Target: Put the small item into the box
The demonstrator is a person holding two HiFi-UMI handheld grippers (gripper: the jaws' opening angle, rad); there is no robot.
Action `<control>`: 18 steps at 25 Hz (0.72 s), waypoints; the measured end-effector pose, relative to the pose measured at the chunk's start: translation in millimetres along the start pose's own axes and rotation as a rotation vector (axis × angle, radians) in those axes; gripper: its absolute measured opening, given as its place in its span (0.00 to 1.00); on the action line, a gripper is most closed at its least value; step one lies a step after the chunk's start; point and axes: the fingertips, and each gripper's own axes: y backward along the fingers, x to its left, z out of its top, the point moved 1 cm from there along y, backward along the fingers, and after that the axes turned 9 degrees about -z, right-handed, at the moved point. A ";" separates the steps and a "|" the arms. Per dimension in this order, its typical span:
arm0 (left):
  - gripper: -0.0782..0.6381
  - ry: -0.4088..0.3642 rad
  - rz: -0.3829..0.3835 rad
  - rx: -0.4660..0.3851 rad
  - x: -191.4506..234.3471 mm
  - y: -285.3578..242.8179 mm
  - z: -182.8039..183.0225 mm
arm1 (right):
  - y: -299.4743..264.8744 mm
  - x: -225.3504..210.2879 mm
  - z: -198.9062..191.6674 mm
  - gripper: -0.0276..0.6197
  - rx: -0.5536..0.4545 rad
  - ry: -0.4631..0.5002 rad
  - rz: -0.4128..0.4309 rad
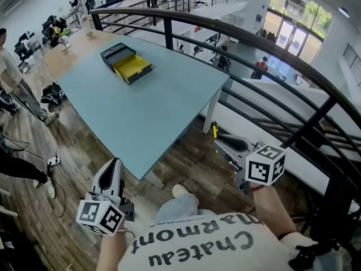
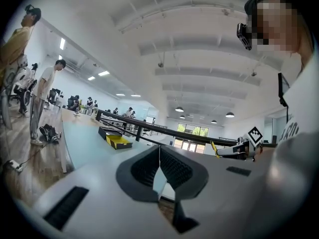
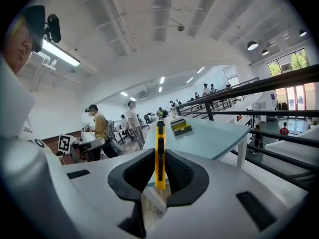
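Clenched in the jaws of the right gripper (image 3: pixel 159 166): a slim yellow utility knife (image 3: pixel 160 138), upright between the ribbed pads, its dark-tipped end poking out past them; no gap between pads and knife. On the left gripper (image 2: pixel 159 157), jaws pressed together at the tips, nothing between them.

Both grippers held low in the head view, off the near corner of a pale blue worktop (image 1: pixel 141 117) and over a wooden floor (image 1: pixel 186 160); left at the lower left, right at the lower right, each with its marker cube turned up towards the camera.

Towards the far end of the worktop, an open box (image 1: pixel 126 64); dark lid folded back, yellow lining showing; well apart from the knife and from both grippers.

Along the worktop's right side, a black railing (image 1: pixel 242 38), curving past; beyond the left side, people (image 3: pixel 132 121) standing among desks.
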 end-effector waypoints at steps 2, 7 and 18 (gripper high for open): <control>0.12 0.002 -0.013 -0.001 11.8 -20.0 -4.3 | -15.1 -10.3 -0.5 0.17 0.010 -0.003 -0.004; 0.12 0.004 -0.017 -0.005 44.0 -73.8 3.1 | -58.7 -35.0 14.1 0.17 0.038 0.011 -0.006; 0.12 -0.025 0.026 -0.068 107.3 -150.1 50.2 | -161.7 -65.1 95.0 0.17 0.020 0.069 0.075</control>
